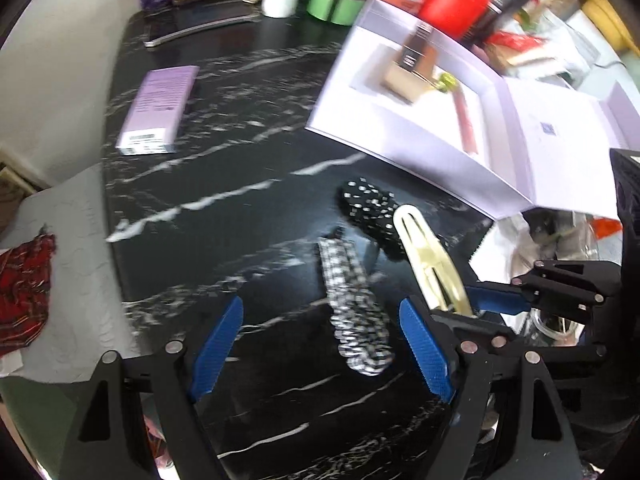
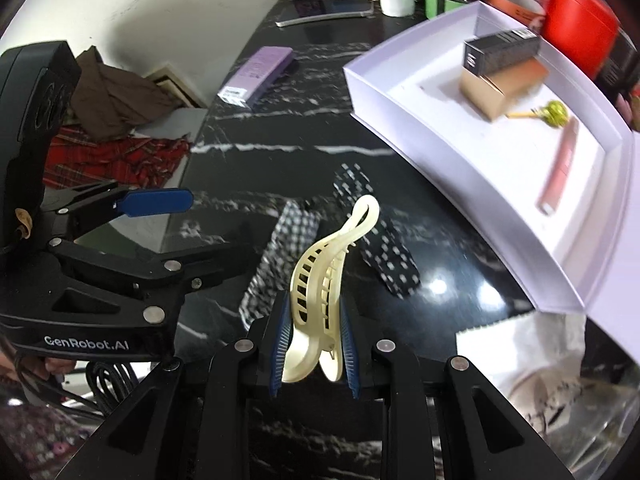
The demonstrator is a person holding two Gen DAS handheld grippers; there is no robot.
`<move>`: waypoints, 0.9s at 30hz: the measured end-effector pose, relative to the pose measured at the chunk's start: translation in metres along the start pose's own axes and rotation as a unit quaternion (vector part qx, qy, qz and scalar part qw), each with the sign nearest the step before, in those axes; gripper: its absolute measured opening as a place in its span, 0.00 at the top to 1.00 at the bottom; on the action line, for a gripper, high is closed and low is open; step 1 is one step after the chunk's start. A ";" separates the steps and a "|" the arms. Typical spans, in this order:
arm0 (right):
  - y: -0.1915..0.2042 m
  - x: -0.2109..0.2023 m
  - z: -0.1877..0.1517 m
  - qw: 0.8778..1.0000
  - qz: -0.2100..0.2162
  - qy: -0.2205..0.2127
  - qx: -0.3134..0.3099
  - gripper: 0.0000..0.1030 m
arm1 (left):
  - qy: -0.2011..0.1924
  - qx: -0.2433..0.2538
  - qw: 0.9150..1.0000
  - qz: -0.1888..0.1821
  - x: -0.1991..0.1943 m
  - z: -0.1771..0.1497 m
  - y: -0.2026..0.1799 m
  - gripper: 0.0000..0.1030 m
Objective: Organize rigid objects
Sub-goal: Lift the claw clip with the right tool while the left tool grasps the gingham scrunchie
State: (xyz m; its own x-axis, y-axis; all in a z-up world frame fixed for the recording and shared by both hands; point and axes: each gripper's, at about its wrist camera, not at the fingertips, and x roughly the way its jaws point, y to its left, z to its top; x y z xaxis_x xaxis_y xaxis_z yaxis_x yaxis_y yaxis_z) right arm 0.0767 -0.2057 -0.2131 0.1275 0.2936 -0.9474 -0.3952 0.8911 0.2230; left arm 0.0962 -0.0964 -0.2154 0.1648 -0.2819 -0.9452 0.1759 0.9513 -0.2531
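Observation:
A cream plastic hair claw (image 2: pixel 320 280) is clamped between the blue pads of my right gripper (image 2: pixel 314 300) and is held just above the black marble table (image 2: pixel 320 128). Below it lie a black-and-white checkered hair clip (image 2: pixel 288 236) and a black clip with white dots (image 2: pixel 384 256). In the left wrist view my left gripper (image 1: pixel 320 308) stands open over the checkered clip (image 1: pixel 356 312), with nothing touching its pads. The dotted clip (image 1: pixel 372 208) and the claw (image 1: pixel 424 252) are just beyond. The right gripper (image 1: pixel 476 304) comes in from the right.
An open white box (image 2: pixel 460 200) at the right holds a black carton (image 2: pixel 500 50), a tan carton (image 2: pixel 500 84), a pink tube (image 2: pixel 560 164) and a small yellow-green item (image 2: pixel 554 112). A purple carton (image 1: pixel 160 108) lies at far left. Jars, bottles and a red container crowd the back edge.

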 end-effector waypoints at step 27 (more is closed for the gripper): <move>-0.014 0.033 -0.009 0.998 -0.015 0.041 0.038 0.76 | 0.011 0.043 0.998 0.048 0.036 -0.006 -0.014 0.76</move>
State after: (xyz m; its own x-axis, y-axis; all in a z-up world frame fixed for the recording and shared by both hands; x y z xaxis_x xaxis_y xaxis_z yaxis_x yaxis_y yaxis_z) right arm 0.0782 -0.2111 -0.2495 0.0616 0.2393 -0.9690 -0.3225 0.9235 0.2075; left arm 0.0940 -0.1193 -0.2469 0.1636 -0.1867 -0.9687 0.2438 0.9591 -0.1436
